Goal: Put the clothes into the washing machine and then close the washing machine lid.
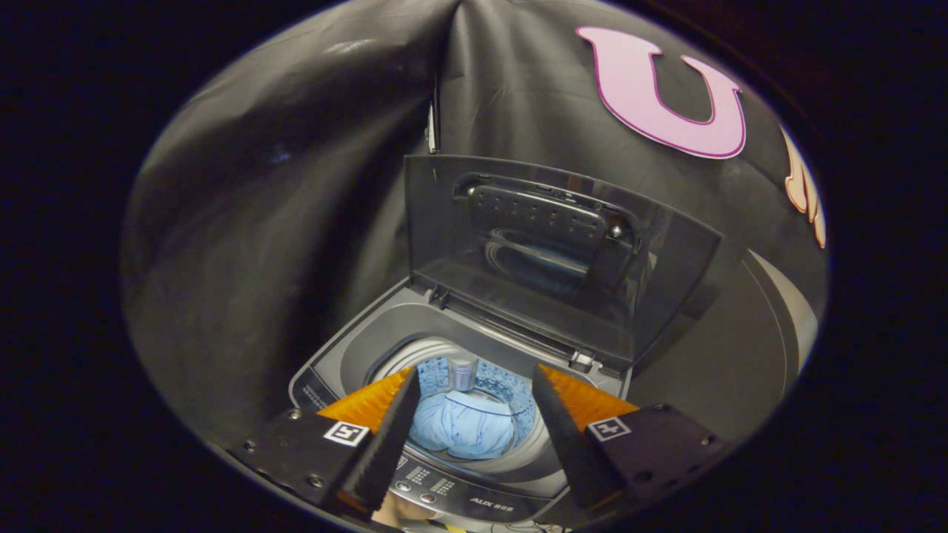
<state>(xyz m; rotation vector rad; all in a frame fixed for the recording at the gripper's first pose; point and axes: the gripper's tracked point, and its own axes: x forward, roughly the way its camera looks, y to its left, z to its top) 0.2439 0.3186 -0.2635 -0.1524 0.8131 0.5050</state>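
Two fingers of the gripper (474,414) are seen spread wide apart, with nothing held between them. Below and beyond them, framed in the gap, a light blue garment (463,426) is seen lying bunched inside the drum of the washing machine (348,352). The garment is not touched by either finger. The lid (548,252) is stood upright, fully open, behind the drum. A control panel (459,496) is seen along the machine's near edge, just under the fingers.
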